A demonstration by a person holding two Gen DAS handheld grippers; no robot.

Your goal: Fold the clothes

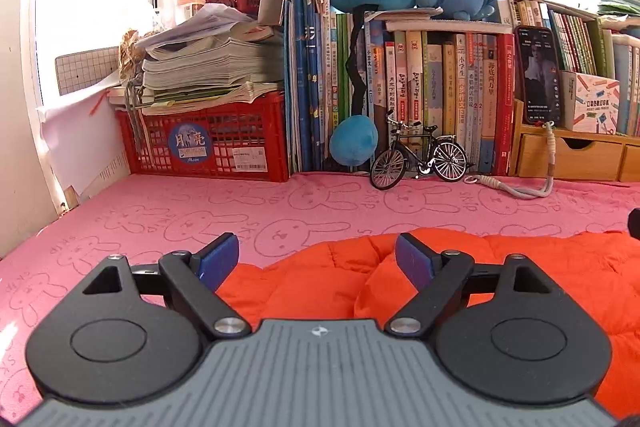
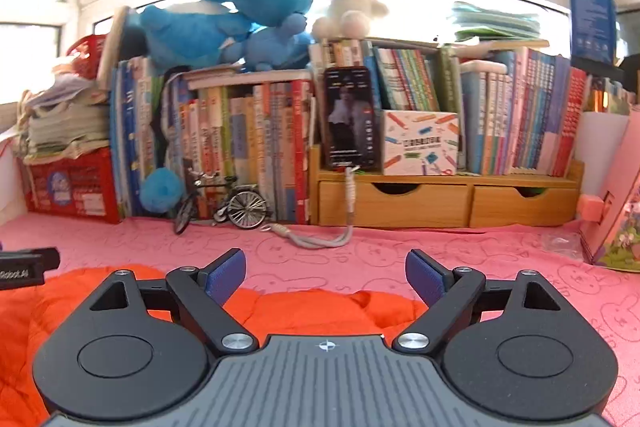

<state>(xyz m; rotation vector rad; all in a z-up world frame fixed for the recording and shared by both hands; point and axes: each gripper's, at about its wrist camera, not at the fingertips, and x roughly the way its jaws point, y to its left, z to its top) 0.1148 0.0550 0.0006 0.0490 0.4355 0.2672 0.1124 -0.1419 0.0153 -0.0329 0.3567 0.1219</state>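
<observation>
progress: orange quilted jacket (image 1: 460,279) lies bunched on the pink rabbit-print cloth (image 1: 160,219), lower right of left view, lower left of right view; fold looks unfinished, extent unclear | left gripper (image 1: 316,259): jaws spread wide, empty, above the jacket | right gripper (image 2: 324,277): spread wide, empty

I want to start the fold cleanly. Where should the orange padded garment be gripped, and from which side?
Probably along the far puffy edge of the orange garment, each gripper on its own end. That edge bunches up above the pink cloth, giving a ridge to pinch. Come from the near side, low, with the left gripper and the right gripper, both open.
</observation>
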